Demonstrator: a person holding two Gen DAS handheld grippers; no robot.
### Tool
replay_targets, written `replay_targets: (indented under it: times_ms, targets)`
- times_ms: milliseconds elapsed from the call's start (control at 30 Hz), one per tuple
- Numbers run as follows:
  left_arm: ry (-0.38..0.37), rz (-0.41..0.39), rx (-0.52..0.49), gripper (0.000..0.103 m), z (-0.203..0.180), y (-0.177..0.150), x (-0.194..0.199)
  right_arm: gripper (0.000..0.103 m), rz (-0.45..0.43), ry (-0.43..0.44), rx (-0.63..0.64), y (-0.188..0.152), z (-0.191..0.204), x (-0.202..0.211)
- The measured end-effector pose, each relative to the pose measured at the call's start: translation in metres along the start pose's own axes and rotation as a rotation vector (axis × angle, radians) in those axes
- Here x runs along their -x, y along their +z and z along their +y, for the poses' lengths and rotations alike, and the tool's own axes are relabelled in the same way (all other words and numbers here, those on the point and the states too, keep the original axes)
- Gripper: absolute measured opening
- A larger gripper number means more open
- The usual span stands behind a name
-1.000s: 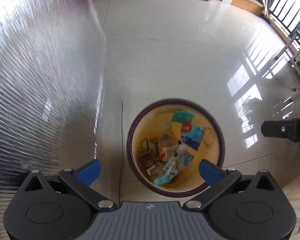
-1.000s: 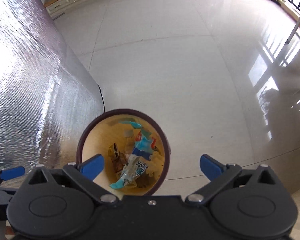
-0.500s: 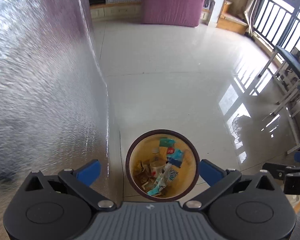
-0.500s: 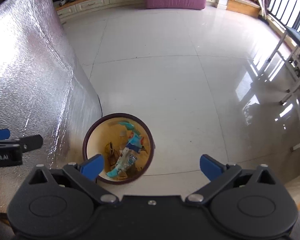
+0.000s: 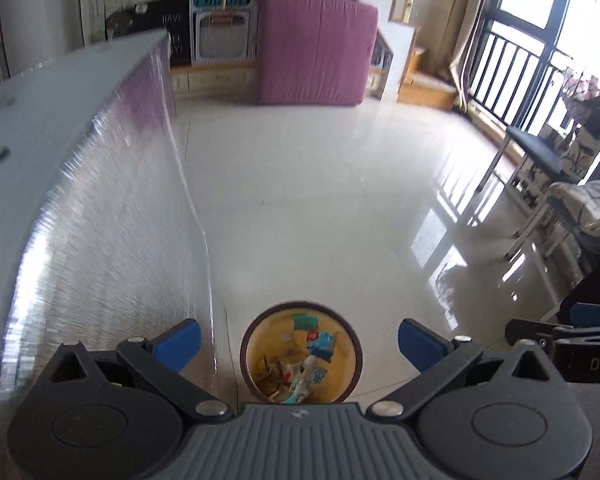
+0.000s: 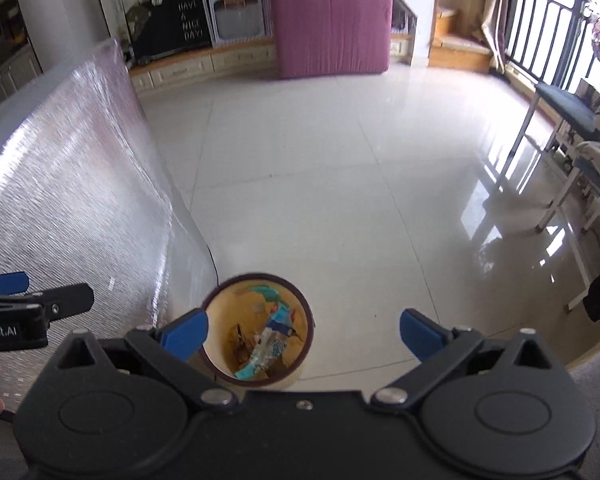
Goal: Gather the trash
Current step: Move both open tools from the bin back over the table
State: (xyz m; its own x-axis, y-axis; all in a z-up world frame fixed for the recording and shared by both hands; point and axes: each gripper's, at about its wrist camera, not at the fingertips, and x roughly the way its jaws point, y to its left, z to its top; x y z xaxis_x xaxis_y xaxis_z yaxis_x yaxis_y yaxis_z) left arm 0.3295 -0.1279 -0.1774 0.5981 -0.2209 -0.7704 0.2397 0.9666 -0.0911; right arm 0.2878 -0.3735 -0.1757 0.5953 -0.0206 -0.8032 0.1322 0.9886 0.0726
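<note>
A: From the left wrist view, what could have gone wrong?

B: The left claw (image 5: pixel 298 340) stood wide apart and carried nothing, high over the trash bin (image 5: pixel 300 352) on the tiled floor (image 5: pixel 340 200). The bin sat just beside the foot of the silver foil sheet (image 5: pixel 100 220). A likely risk was a careless descent knocking the rim and tipping the bin, or a piece let go from that height drifting onto the tiles.

A: And how did the bin look there?

B: Round, with a dark rim and a yellow inside, part filled with wrappers (image 5: pixel 320 344), blue, white and brown. The picture was blurred, so labels could not be read. The right claw showed at the right edge.

A: The right wrist view?

B: The right claw (image 6: pixel 302 330) was also spread open and empty. The trash bin (image 6: pixel 258 328) lay low between its fingers (image 6: pixel 184 332), nearer the left one, again by the silver foil sheet (image 6: pixel 80 180). The left claw (image 6: pixel 16 292) poked in from the left side. Both claws hovered close together, so they could have bumped each other. No loose trash showed on the tiled floor (image 6: pixel 340 160); a pink mattress (image 6: pixel 330 20) stood far behind.
</note>
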Motion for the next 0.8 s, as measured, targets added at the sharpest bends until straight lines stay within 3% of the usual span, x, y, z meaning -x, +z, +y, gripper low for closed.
replay_targets:
  times_ms: [467, 700, 800]
  targets:
    - [0.016, -0.221, 0.067, 0.103, 0.058, 0.011, 0.117, 0.103, -0.225, 0.039, 0.031, 0.020, 0.051, 0.098]
    - [0.042, -0.350, 0.122, 0.103, 0.119, 0.020, 0.165, 0.103, -0.321, 0.105, 0.073, 0.046, 0.107, 0.118]
    - [0.090, -0.380, 0.120, 0.103, 0.148, 0.023, 0.180, 0.103, -0.354, 0.132, 0.103, 0.056, 0.138, 0.122]
